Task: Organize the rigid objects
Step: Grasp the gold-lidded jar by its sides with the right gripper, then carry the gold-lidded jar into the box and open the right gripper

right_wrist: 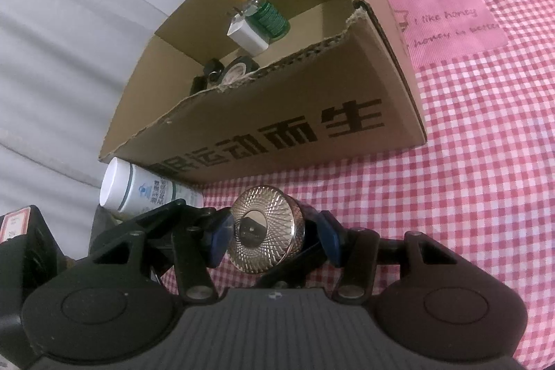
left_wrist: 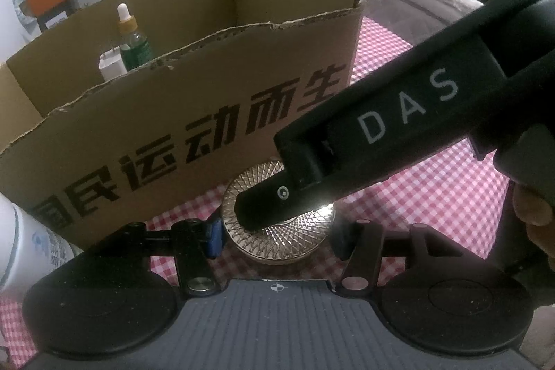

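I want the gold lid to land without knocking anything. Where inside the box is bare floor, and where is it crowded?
The cardboard box looks bare on its right side, between the green dropper bottle and the right wall. The left is crowded: white charger against the bottle, black items nearer the front wall. The right gripper holds the gold lid.

Round gold jar [right_wrist: 265, 227] with cross-hatched lid, tilted, lower centre of frame, open cardboard box [right_wrist: 277, 134] above it holding dropper bottle [right_wrist: 258, 11], white charger [right_wrist: 248, 35], white bottle [right_wrist: 138, 193] lying left.
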